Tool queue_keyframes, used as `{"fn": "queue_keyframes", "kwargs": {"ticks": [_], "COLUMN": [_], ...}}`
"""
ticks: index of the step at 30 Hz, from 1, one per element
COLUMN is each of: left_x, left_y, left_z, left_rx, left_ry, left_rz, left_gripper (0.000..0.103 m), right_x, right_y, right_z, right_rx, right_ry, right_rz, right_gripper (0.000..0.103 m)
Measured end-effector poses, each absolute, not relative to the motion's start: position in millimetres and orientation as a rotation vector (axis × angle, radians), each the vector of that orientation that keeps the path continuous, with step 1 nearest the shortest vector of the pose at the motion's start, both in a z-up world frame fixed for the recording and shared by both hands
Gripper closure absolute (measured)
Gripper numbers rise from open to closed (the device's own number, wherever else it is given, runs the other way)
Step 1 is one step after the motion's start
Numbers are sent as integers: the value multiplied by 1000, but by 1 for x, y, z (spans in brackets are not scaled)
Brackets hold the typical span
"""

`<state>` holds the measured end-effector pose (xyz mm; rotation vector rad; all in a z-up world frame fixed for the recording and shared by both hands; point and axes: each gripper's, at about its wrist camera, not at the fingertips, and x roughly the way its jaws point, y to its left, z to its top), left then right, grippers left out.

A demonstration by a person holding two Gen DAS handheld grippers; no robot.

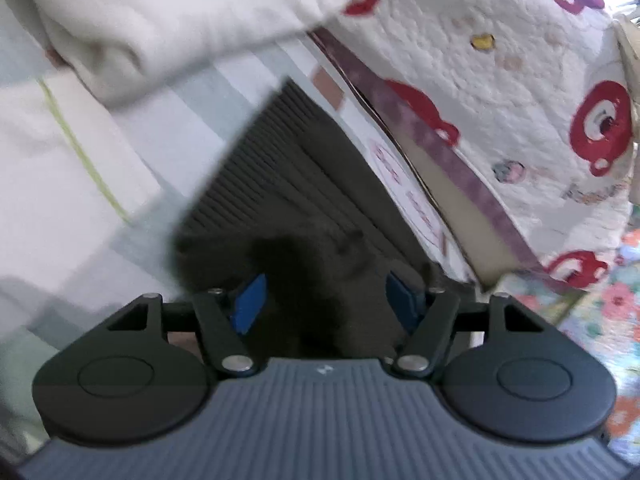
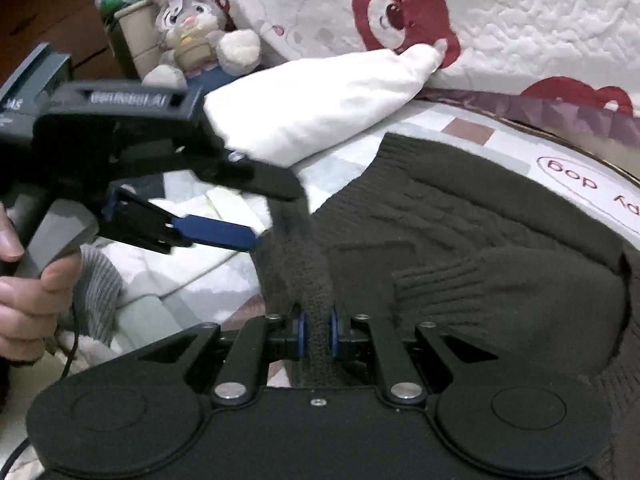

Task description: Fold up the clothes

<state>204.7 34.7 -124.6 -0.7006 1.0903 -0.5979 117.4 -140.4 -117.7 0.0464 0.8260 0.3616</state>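
A dark brown knitted sweater [image 2: 460, 240] lies spread on the bed, one ribbed sleeve cuff [image 2: 440, 280] folded onto its body. My right gripper [image 2: 317, 330] is shut on a bunched ridge of the sweater's fabric, which rises in a strip towards the left gripper [image 2: 276, 216]. That gripper comes in from the left, held by a person's hand [image 2: 28, 280]. Its jaws stand apart, and the strip of fabric hangs at their tips. In the left wrist view the left gripper [image 1: 326, 292] shows both blue pads [image 1: 250, 304] wide apart, with a blurred dark lump of sweater [image 1: 304, 280] between them, touching neither.
A white pillow [image 2: 320, 112] lies behind the sweater, beside a plush rabbit [image 2: 188, 28]. A quilt with red bears [image 2: 520, 32] is heaped along the far side. Pale folded garments [image 2: 208, 216] lie on the left. The sheet [image 2: 580, 184] carries printed lettering.
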Motion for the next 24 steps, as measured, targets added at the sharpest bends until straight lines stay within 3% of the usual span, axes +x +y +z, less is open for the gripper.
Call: {"fn": "queue_keyframes", "kwargs": {"ticks": [4,6,7,8,12,15,17,18,20,21,22,24], "left_x": [198,195,194,193,187,187,187,186,185,184,184,179], "left_y": [10,9,13,18,22,14,10,11,9,7,6,3], "left_z": [-125,-126,-126,-125,-121,-129,-135,-138,-141,-142,-142,-145], "left_rx": [-556,-563,-603,-617,-471,-432,-414,-423,-447,-478,-511,-547], "left_ry": [1139,1123,1092,1055,960,1003,1043,1064,1110,1127,1136,1150], "left_rz": [-587,-553,-547,-536,-445,-430,-412,-412,-451,-508,-547,-539], "left_gripper": [30,35,59,97,94,94,86,80,41,33,25,25], "right_x": [119,115,115,114,121,114,107,105,104,103,102,98], "right_y": [-113,-108,-107,-107,-111,-114,-119,-119,-115,-112,-108,-106], "right_z": [-124,-121,-120,-120,-127,-120,-112,-110,-114,-117,-120,-116], "right_rx": [-79,-117,-123,-128,-101,-86,-72,-87,-159,-189,-218,-233], "right_ry": [831,818,816,813,849,813,784,793,839,851,861,842], "right_rz": [407,432,438,445,451,443,444,435,408,403,397,414], "right_gripper": [91,91,91,91,82,82,82,88,97,97,97,98]}}
